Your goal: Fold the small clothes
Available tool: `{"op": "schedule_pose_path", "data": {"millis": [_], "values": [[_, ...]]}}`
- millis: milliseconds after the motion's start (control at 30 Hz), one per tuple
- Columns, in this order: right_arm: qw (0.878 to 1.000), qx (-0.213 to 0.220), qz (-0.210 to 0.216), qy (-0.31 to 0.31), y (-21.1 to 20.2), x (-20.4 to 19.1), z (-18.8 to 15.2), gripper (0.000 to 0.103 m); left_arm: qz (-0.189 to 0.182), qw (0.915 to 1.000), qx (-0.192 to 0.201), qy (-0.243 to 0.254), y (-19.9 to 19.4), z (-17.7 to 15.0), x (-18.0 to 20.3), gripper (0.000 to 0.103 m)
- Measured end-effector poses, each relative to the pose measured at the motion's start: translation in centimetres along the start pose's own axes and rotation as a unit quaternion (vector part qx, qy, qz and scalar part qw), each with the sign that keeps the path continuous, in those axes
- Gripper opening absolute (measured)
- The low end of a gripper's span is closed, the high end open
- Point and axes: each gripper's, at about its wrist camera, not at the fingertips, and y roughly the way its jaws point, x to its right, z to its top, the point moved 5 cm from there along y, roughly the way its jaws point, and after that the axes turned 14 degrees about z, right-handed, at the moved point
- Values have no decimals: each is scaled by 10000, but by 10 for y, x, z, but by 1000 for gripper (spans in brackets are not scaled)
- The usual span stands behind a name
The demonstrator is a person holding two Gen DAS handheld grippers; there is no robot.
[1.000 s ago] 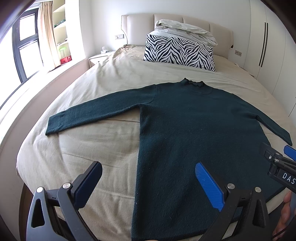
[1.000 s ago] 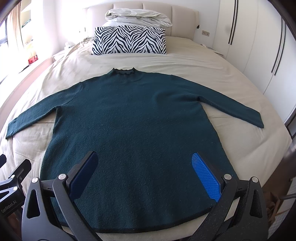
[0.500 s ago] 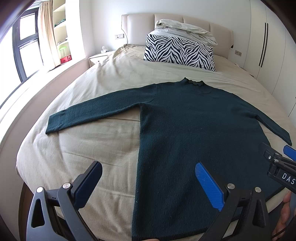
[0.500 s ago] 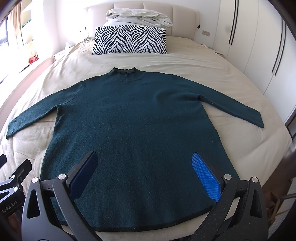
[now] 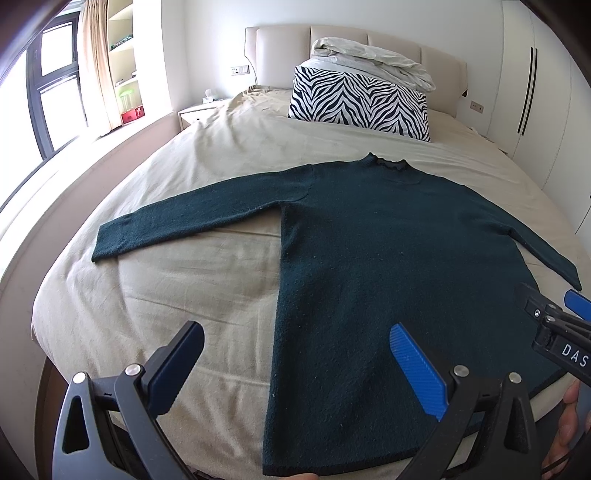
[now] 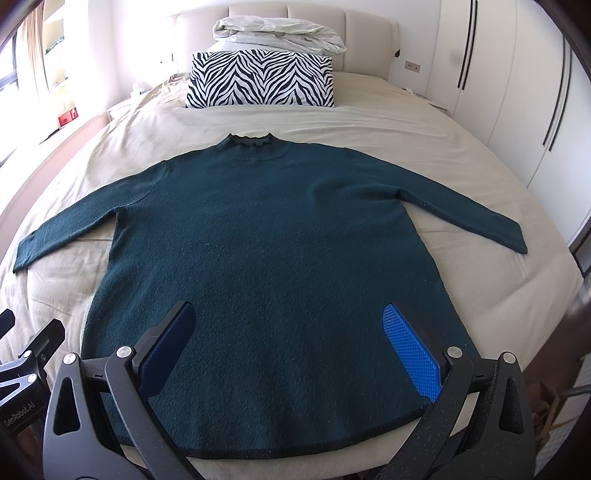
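Lettering reads "DAS" in white on the black body of the right hand-held gripper where it enters the left wrist view at the right edge, and "GenRobot.AI" shows on the left hand-held gripper at the lower left corner of the right wrist view. In its own view the left hand-held gripper has its blue-padded fingers spread wide and holds nothing; it hangs above the near edge of the bed, one finger over bare sheet, the other over the lower left part of the sweater. The right hand-held gripper is likewise spread wide and empty, hanging over the sweater just above its hem, both fingers over the knit; contact with the cloth cannot be told. The dark green sweater lies flat on the beige bed, collar toward the headboard, both sleeves stretched out to the sides, hem near the foot edge. A zebra pillow stands at the head of the bed, well apart from the collar, with a folded pale duvet on top. Part of a hand shows at the lower right of the left wrist view.
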Motion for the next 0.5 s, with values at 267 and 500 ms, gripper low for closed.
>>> {"op": "schedule_pose_path", "data": {"millis": [267,500], "values": [[10000,-10,24,-26,0,-3,-1,103,-137,9997,-172,-65,2,-4,-4,103],[9999,-52,149,5,7,1,1,103,-55,9993,-292,-219,19,-13,-22,103]]}}
